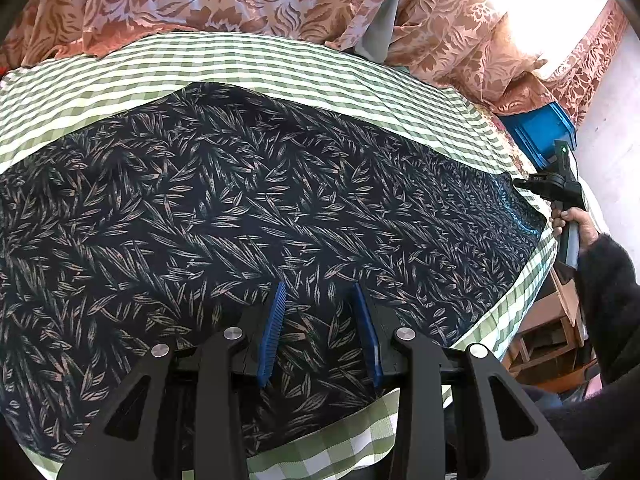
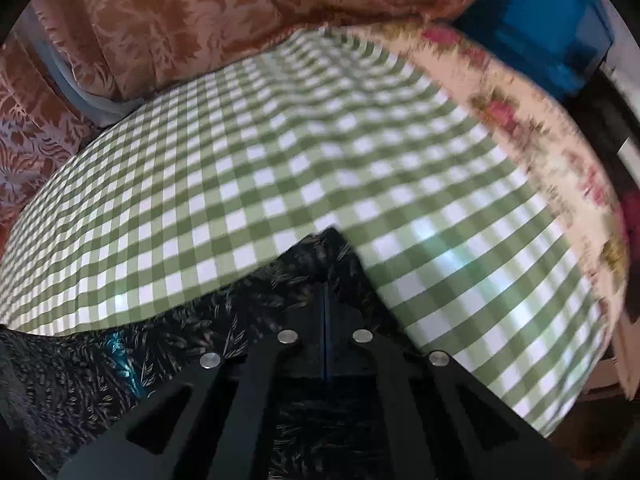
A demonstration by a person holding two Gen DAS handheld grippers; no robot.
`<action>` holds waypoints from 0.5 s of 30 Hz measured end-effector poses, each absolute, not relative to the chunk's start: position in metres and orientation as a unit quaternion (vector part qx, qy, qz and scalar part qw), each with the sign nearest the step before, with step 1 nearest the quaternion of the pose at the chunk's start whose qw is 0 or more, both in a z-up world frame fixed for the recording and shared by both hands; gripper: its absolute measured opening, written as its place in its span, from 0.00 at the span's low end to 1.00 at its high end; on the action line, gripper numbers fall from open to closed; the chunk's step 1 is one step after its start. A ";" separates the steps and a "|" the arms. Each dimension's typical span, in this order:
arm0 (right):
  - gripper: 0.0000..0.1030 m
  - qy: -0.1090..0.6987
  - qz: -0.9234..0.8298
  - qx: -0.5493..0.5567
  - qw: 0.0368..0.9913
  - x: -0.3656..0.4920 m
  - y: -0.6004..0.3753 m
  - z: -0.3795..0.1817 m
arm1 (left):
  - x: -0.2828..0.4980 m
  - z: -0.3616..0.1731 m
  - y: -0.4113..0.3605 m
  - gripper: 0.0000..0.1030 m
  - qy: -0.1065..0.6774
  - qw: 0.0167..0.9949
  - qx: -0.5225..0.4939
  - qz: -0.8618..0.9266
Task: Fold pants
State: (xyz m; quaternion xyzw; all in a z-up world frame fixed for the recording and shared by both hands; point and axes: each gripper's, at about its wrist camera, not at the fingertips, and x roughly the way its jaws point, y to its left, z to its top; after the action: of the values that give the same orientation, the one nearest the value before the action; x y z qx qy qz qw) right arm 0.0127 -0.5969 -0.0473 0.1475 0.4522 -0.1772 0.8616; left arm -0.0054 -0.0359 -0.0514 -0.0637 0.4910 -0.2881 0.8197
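Pants: right tool clamped on corner; left tool wide, over fabric w/o gripping.

Window glare upper right; motion blur

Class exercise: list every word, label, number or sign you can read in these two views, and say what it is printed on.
No text can be read in either view.
Right gripper: a small pale label on its black body, too small to read.
Pants, checked cloth, blue crate: no lettering visible.
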 end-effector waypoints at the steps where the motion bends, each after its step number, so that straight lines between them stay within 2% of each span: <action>1: 0.00 0.451 -0.190 0.144 0.860 0.013 -0.601 -0.048 | -0.006 -0.051 -0.036 0.33 0.491 0.820 -0.063 -0.288; 3: 0.00 0.455 -0.204 0.141 0.855 0.015 -0.608 -0.054 | -0.006 -0.051 -0.036 0.33 0.490 0.820 -0.063 -0.288; 6: 0.00 0.445 -0.196 0.200 0.851 0.005 -0.621 -0.062 | -0.006 -0.052 -0.036 0.33 0.491 0.820 -0.064 -0.287; 8: 0.04 0.425 -0.172 0.219 0.861 -0.003 -0.621 -0.054 | -0.006 -0.052 -0.036 0.33 0.491 0.820 -0.065 -0.288; 9: 0.15 0.421 -0.166 0.216 0.865 -0.004 -0.620 -0.050 | -0.006 -0.051 -0.036 0.33 0.491 0.820 -0.066 -0.288; 10: 0.35 0.420 -0.160 0.219 0.866 -0.005 -0.620 -0.047 | -0.006 -0.052 -0.036 0.33 0.491 0.820 -0.066 -0.288; 11: 0.37 0.420 -0.162 0.218 0.866 -0.004 -0.620 -0.046 | -0.007 -0.051 -0.036 0.33 0.490 0.820 -0.066 -0.287; 15: 0.37 0.433 -0.161 0.208 0.862 0.006 -0.616 -0.044 | -0.007 -0.051 -0.036 0.33 0.490 0.820 -0.067 -0.288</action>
State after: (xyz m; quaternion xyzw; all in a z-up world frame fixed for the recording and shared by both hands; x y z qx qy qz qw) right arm 0.0060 -0.6155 -0.0438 0.2082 0.4328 -0.1610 0.8622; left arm -0.0069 -0.0357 -0.0512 -0.0665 0.4898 -0.2878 0.8203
